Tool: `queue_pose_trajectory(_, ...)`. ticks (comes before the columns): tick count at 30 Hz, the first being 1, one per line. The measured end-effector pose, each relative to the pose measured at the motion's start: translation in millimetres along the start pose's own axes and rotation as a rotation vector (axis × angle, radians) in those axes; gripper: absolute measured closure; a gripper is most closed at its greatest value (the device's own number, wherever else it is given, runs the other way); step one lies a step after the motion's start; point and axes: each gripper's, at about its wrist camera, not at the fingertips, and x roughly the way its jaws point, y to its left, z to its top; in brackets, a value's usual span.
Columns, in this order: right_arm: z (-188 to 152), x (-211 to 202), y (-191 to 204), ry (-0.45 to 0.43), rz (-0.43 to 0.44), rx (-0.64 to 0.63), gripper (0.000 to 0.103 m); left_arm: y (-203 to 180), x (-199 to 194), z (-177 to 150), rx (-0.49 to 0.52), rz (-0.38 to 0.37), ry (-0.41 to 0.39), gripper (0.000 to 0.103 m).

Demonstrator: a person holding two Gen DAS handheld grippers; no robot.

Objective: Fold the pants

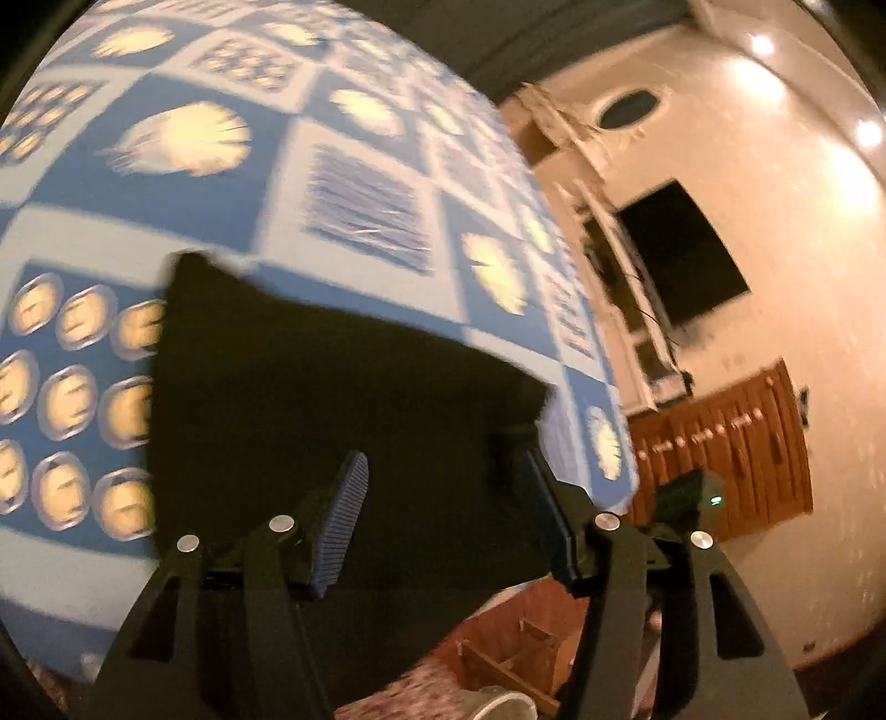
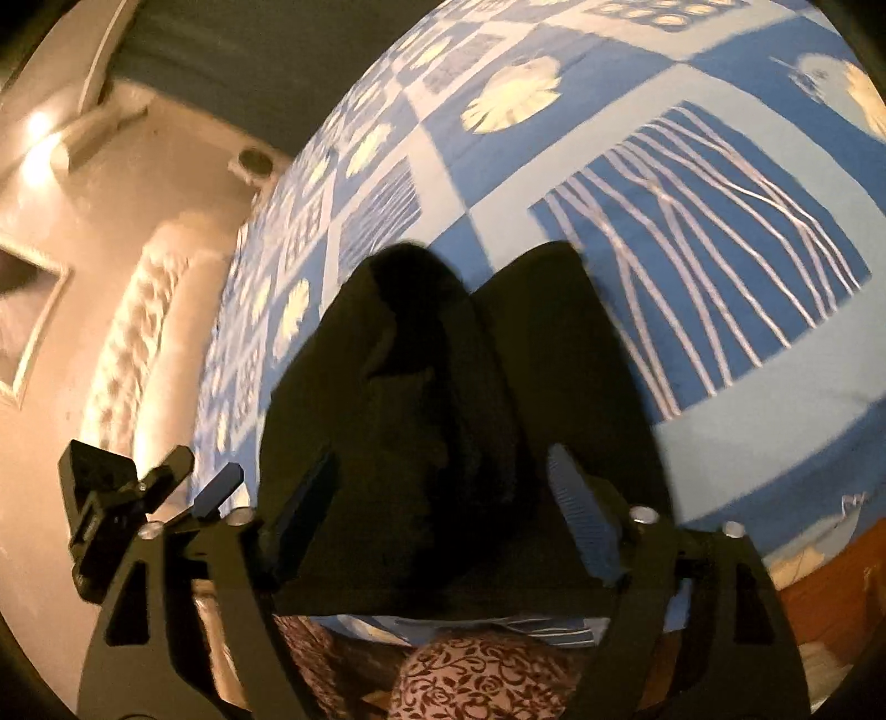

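The black pants (image 2: 454, 421) lay folded at the near edge of the bed (image 2: 720, 443), both the left gripper (image 1: 443, 515) and right gripper (image 2: 443, 531) parted and empty, so a careless brush risked dragging the stack off.

- A bed (image 1: 343, 166) fills much of both views, covered by a blue and pale-blue patchwork spread printed with cream shells and white stripes.
- Beyond it, a cream wall (image 1: 775, 183) glows under warm ceiling spotlights (image 1: 761, 44).
- A dark flat screen (image 1: 684, 252) hangs on that wall.
- Brown wooden cabinet doors (image 1: 736, 443) stand below.
- A pale tufted headboard (image 2: 138, 343) edges the bed.
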Motion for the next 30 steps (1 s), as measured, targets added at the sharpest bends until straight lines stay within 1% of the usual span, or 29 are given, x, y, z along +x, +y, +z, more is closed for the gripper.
queue_pose_trajectory(2, 0.2, 5.9, 12.5, 0.026, -0.023, -0.061, 0.02, 25.5, -9.9, -1.3, -0.039, 0.025, -0.014, 0.045)
queue_pose_trajectory(3, -0.3, 9.3, 18.1, 0.042, -0.039, -0.091, 0.016, 36.7, -13.7, -2.2, -0.053, 0.039, -0.019, 0.045)
queue_pose_trajectory(4, -1.2, 15.9, 26.6, 0.07, -0.078, -0.139, 0.014, 46.9, -17.0, -3.1, -0.066, 0.056, -0.024, 0.045)
queue_pose_trajectory(6, -1.2, 27.6, 35.4, 0.099, -0.151, -0.204, 0.013, 69.4, -24.7, -6.1, -0.103, 0.081, -0.036, 0.045)
queue_pose_trajectory(7, -0.9, 33.6, 37.6, 0.111, -0.182, -0.225, 0.013, 77.3, -27.1, -6.8, -0.121, 0.085, -0.04, 0.046)
queue_pose_trajectory(9, 0.3, 37.9, 36.7, 0.106, -0.19, -0.214, 0.015, 92.7, -32.5, -8.8, -0.152, 0.09, -0.045, 0.045)
queue_pose_trajectory(11, 2.6, 38.5, 35.7, 0.099, -0.208, -0.199, 0.04, 101.0, -33.9, -11.9, -0.161, 0.089, -0.042, 0.045)
queue_pose_trajectory(12, 4.0, 39.0, 34.9, 0.104, -0.213, -0.202, 0.07, 103.7, -34.3, -13.0, -0.163, 0.089, -0.038, 0.045)
queue_pose_trajectory(13, 4.8, 40.5, 33.0, 0.13, -0.185, -0.189, 0.081, 105.5, -33.9, -14.1, -0.167, 0.089, -0.035, 0.045)
queue_pose_trajectory(14, 5.4, 39.8, 30.4, 0.143, -0.155, -0.165, 0.082, 108.2, -33.1, -15.8, -0.175, 0.084, -0.033, 0.045)
queue_pose_trajectory(16, 5.9, 35.1, 27.6, 0.142, -0.135, -0.156, 0.089, 111.5, -31.6, -17.0, -0.184, 0.075, -0.026, 0.045)
queue_pose_trajectory(20, 6.8, 11.7, 28.5, 0.094, -0.042, -0.122, 0.093, 114.6, -29.4, -21.7, -0.192, 0.052, -0.016, 0.045)
queue_pose_trajectory(22, 8.2, -1.0, 29.6, 0.067, -0.029, -0.121, 0.094, 113.2, -28.5, -22.1, -0.185, 0.047, -0.01, 0.045)
queue_pose_trajectory(26, 9.6, -26.2, 19.1, 0.028, -0.052, -0.118, 0.094, 107.8, -28.5, -22.5, -0.165, 0.023, -0.009, 0.045)
queue_pose_trajectory(30, 6.0, -38.0, -9.5, 0.021, -0.093, -0.086, 0.094, 104.0, -23.4, -23.4, -0.156, 0.002, -0.002, 0.045)
